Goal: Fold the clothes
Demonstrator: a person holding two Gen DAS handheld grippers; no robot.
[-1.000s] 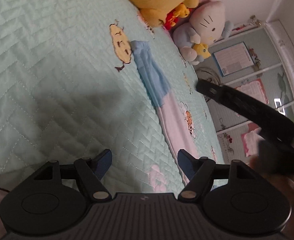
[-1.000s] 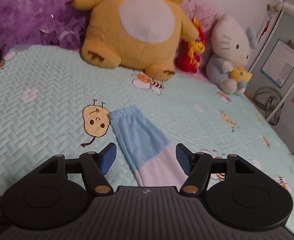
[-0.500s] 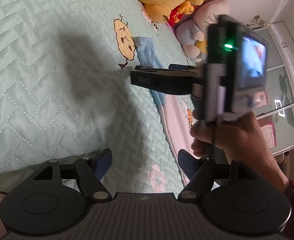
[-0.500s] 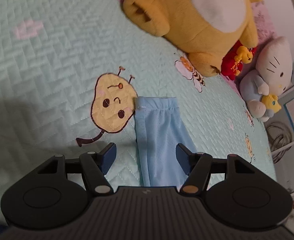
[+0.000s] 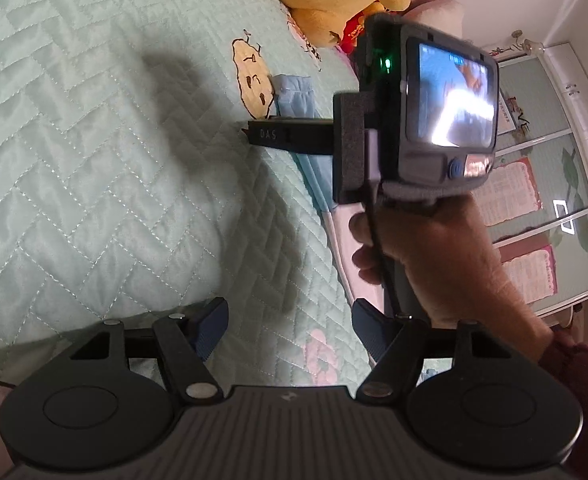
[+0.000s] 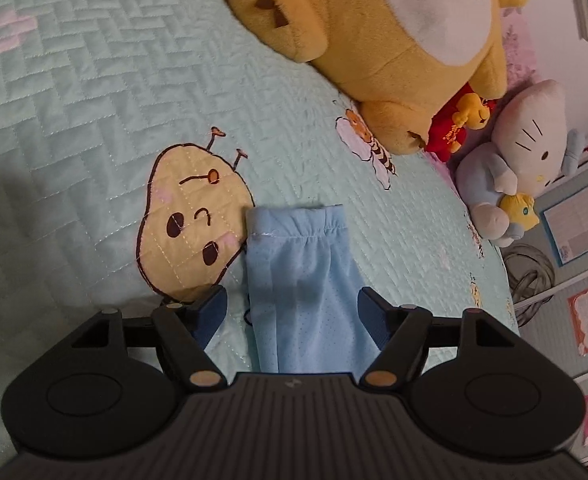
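A long garment lies flat on the mint quilted bedspread [image 6: 73, 80]; its light blue end with a gathered hem [image 6: 302, 264] rests beside a yellow cartoon patch [image 6: 189, 216]. My right gripper [image 6: 291, 312] hovers just above this blue end. Its jaws are opening, the cloth lies under the gap and the pads do not press on it. In the left wrist view a hand [image 5: 434, 248] holds that gripper, whose black finger [image 5: 285, 136] reaches over the blue cloth [image 5: 296, 92]. My left gripper [image 5: 289, 320] stands open over bare bedspread, holding nothing.
Along the bed's far side sit a big yellow bear plush [image 6: 394, 20], a small red toy [image 6: 452, 132] and a white cat plush [image 6: 526, 148]. Beyond the bed's right edge are cabinet doors [image 5: 554, 160] with posters and a coil of cable [image 6: 530, 276].
The right gripper swung in from the right, sank toward the bed and rolled, ending over the garment's blue hem end. Its jaws widened slightly. The left gripper stayed put.
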